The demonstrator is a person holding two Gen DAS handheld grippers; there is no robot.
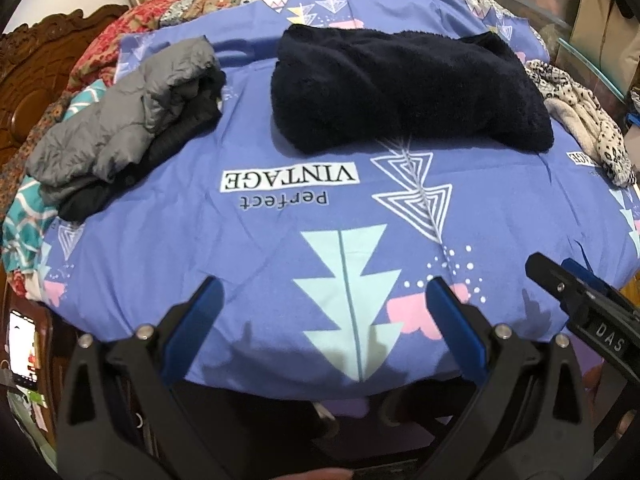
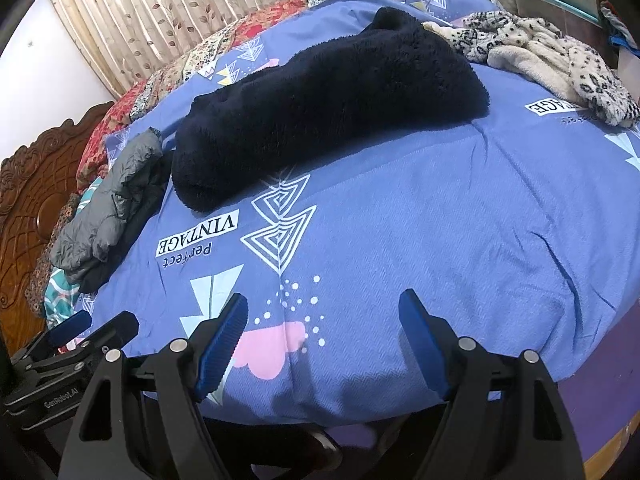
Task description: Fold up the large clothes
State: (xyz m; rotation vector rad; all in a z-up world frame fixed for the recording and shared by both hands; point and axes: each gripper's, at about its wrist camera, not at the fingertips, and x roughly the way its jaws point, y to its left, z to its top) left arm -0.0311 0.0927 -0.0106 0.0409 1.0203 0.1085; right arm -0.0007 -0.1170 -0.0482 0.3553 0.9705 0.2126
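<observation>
A dark navy fleece garment (image 1: 404,88) lies folded in a thick bundle on the far middle of the blue printed bedsheet (image 1: 248,240); the right wrist view shows the same fleece (image 2: 320,104) stretching diagonally. My left gripper (image 1: 324,286) hovers open over the sheet's near edge, nothing between its blue pads. My right gripper (image 2: 324,300) is open too, over the near edge, well short of the fleece. The right gripper's tip (image 1: 560,276) shows at the lower right of the left wrist view, and the left gripper's tip (image 2: 92,326) at the lower left of the right wrist view.
A grey puffy jacket on dark clothes (image 1: 120,120) is piled at the left of the bed. A leopard-print fleece garment (image 2: 540,56) lies crumpled at the far right. A carved wooden headboard (image 2: 36,216) stands on the left, a curtain (image 2: 180,4) behind.
</observation>
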